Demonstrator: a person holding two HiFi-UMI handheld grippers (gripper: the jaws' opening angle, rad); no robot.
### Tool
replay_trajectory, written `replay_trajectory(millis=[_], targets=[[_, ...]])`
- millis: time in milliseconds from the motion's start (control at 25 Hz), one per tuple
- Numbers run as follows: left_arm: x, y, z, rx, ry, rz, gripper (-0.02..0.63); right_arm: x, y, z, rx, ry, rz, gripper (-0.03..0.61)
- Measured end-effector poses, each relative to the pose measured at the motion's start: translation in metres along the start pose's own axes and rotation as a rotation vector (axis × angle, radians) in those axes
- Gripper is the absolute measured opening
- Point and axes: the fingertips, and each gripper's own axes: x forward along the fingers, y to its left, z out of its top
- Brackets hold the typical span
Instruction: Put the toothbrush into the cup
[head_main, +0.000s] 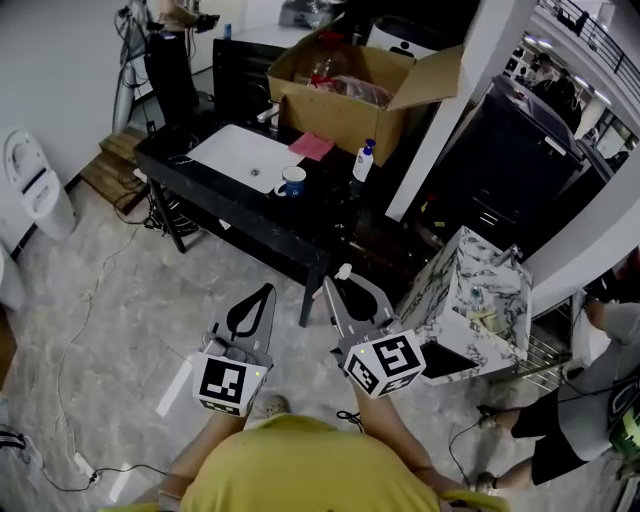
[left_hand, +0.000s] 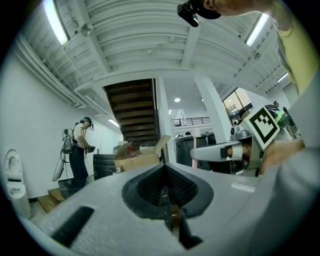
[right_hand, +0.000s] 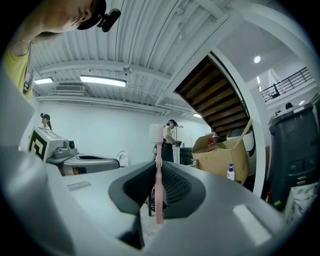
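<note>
The pink toothbrush (right_hand: 159, 172) stands upright between the jaws of my right gripper (right_hand: 158, 167), bristles on top, and the gripper is shut on its handle. In the head view the right gripper (head_main: 341, 277) hangs over the floor, short of the black table (head_main: 230, 205), with the brush's pale tip (head_main: 344, 270) showing at its front. The blue-and-white cup (head_main: 291, 182) stands on that table beside a white sink basin (head_main: 240, 155). My left gripper (head_main: 267, 290) is level beside the right one, its jaws together with nothing held; the left gripper view shows its fingertips (left_hand: 163, 170) meeting.
On the table stand a cardboard box (head_main: 345, 95), a pink cloth (head_main: 312, 146) and a pump bottle (head_main: 364, 162). A marbled cabinet (head_main: 470, 300) stands to the right and a toilet (head_main: 35, 185) at the left wall. Cables cross the floor (head_main: 90, 300). One person stands behind the table, another at the right edge.
</note>
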Motion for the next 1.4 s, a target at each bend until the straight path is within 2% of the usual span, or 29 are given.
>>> replay_trajectory(millis=[400, 640, 1080, 1400], targets=[[0.031, 0.027, -0.031, -0.041, 0.040, -0.020, 0.003, 0.036, -0.028, -0.016, 0.008, 0.030, -0.029, 0.049], [0.066, 0.056, -0.035, -0.057, 0.013, 0.000, 0.003, 0.081, -0.051, -0.022, 0.006, 0.013, -0.005, 0.049], [0.186, 0.128, -0.036, -0.036, -0.011, 0.016, 0.003, 0.205, -0.135, -0.020, -0.015, 0.029, 0.033, 0.049], [0.264, 0.175, -0.043, -0.028, -0.004, 0.079, 0.003, 0.289, -0.190, -0.028, -0.030, 0.049, 0.121, 0.049]])
